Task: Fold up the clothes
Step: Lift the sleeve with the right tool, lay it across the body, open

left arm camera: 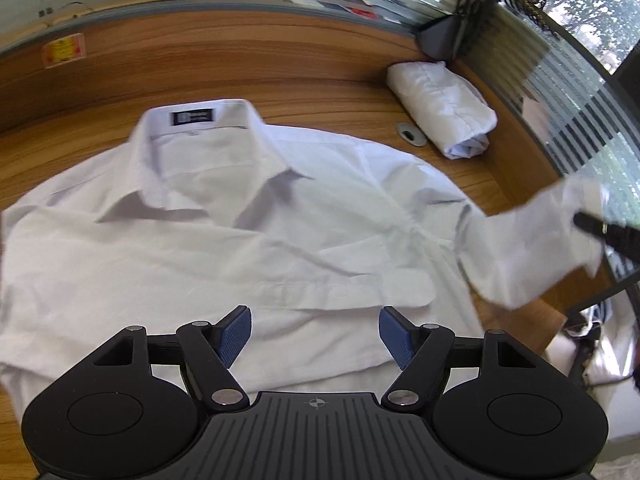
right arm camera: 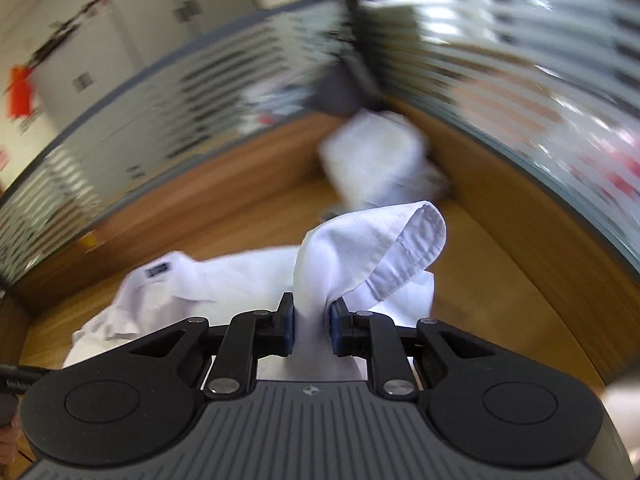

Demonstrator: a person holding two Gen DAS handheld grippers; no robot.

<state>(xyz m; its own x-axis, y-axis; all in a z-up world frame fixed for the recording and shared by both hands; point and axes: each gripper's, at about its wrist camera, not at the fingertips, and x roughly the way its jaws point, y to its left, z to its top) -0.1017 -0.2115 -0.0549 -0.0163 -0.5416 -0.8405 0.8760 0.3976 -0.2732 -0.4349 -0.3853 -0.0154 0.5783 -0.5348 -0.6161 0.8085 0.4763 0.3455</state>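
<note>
I see a wooden desk with a raised wooden back edge and striped frosted glass panels above it, meeting at the far right corner. Spread across the middle of the desk lies a white dress shirt, front up, its collar toward the far edge and a dark label showing inside the neck. The shirt's hem end reaches the near edge, under my left gripper.

My left gripper hangs just above the shirt's lower part with its blue-padded fingers spread wide and nothing between them.

My right gripper has its fingers pressed together on the shirt's right sleeve, pinching the cloth near the cuff. The cuff stands up and curls over above the fingers. In the left wrist view, that sleeve is lifted off the desk toward the right edge, with a dark tip of the right gripper showing against it.

Near the far right corner rests a second white garment, folded into a bundle, well apart from the spread shirt. Just beside it, a small grey cable grommet sits in the desk. The right wrist view is blurred away from the gripper.
</note>
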